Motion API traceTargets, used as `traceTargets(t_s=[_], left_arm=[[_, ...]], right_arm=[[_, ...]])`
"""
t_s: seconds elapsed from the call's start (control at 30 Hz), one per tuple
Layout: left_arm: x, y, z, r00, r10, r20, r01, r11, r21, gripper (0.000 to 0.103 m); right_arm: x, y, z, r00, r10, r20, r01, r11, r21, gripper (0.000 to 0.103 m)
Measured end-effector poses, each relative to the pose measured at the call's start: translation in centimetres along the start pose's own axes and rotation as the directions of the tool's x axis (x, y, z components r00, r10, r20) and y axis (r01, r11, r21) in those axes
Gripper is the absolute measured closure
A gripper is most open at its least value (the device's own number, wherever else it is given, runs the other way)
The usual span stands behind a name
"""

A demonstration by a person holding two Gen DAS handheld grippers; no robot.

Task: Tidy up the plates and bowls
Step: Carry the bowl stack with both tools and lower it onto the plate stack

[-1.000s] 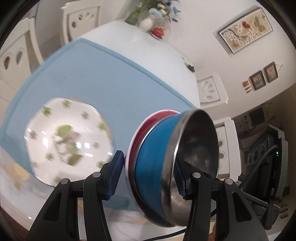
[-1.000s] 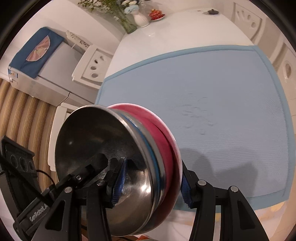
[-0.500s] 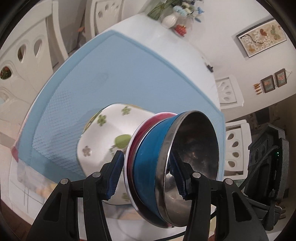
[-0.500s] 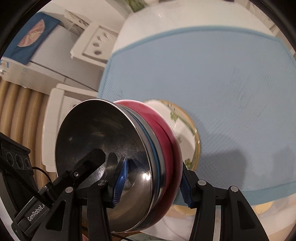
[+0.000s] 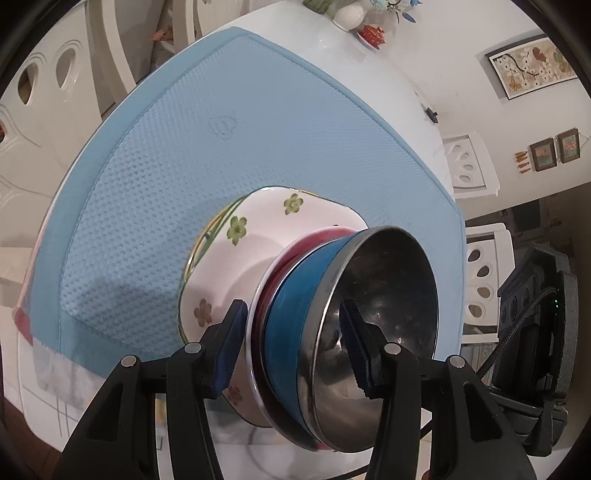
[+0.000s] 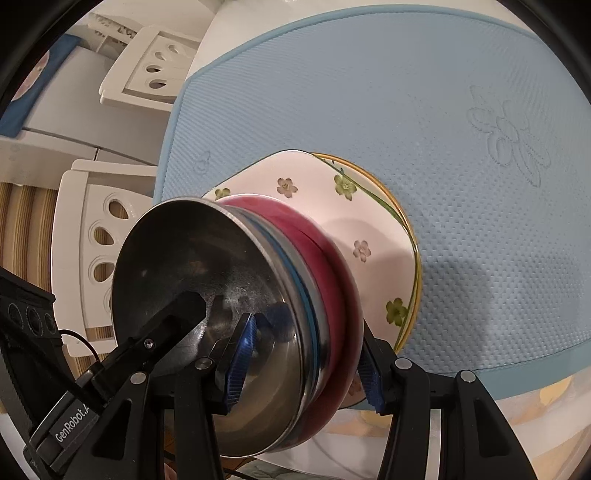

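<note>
My left gripper [image 5: 291,347] and right gripper [image 6: 306,363] both clamp bowl stack [image 5: 332,332]; stack now lowered onto floral plate [image 5: 266,236], mid blue mat [image 5: 184,155]. Release next.

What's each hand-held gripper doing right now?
Left hand-held gripper: shut on the nested bowls, one finger inside.
Right hand-held gripper: shut on the nested bowls' opposite rim.

I see a white table [image 5: 388,85] carrying a blue textured mat [image 5: 221,147]; on the mat sits a flowered plate [image 6: 332,206], and a vase [image 5: 347,16] stands at the far end
</note>
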State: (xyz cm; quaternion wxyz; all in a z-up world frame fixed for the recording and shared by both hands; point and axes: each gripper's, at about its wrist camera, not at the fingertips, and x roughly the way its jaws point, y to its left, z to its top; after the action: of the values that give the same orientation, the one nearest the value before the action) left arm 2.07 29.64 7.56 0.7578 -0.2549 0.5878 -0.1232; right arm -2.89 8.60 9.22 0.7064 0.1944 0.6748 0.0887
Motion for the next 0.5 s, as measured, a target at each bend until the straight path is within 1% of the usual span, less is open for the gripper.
traceTargets(t_s=[0.13, 0.27, 0.37, 0.43, 0.5], left_arm=[[0.0, 0.4, 0.9, 0.999, -0.033, 0.016, 0.033, 0.999, 0.002, 0.056], [-0.4, 0.7, 1.6, 0.998, -0.063, 0.019, 0.063, 0.998, 0.007, 0.055], [-2.4, 1.1, 1.6, 0.995, -0.071, 0.075, 0.069, 0.997, 0.026, 0.055], [-3.8, 1.2, 1.6, 0.991, -0.085, 0.104, 0.080, 0.995, 0.052, 0.055], [-5.4, 0.8, 1.4, 0.986, -0.095, 0.135, 0.083, 0.993, 0.088, 0.055]], right_arm=[[0.1, 0.4, 0.2, 1.000, 0.007, 0.026, -0.007, 1.000, 0.014, 0.052], [-0.7, -0.3, 0.3, 0.998, 0.030, 0.048, -0.032, 0.998, 0.059, 0.052], [-2.4, -0.4, -0.3, 0.995, 0.033, 0.095, -0.038, 0.998, 0.053, 0.052], [-4.2, -0.4, -1.1, 0.989, 0.022, 0.145, -0.027, 0.999, 0.032, 0.051], [-5.9, -0.1, -1.9, 0.982, 0.032, 0.189, -0.034, 0.999, 0.009, 0.048]])
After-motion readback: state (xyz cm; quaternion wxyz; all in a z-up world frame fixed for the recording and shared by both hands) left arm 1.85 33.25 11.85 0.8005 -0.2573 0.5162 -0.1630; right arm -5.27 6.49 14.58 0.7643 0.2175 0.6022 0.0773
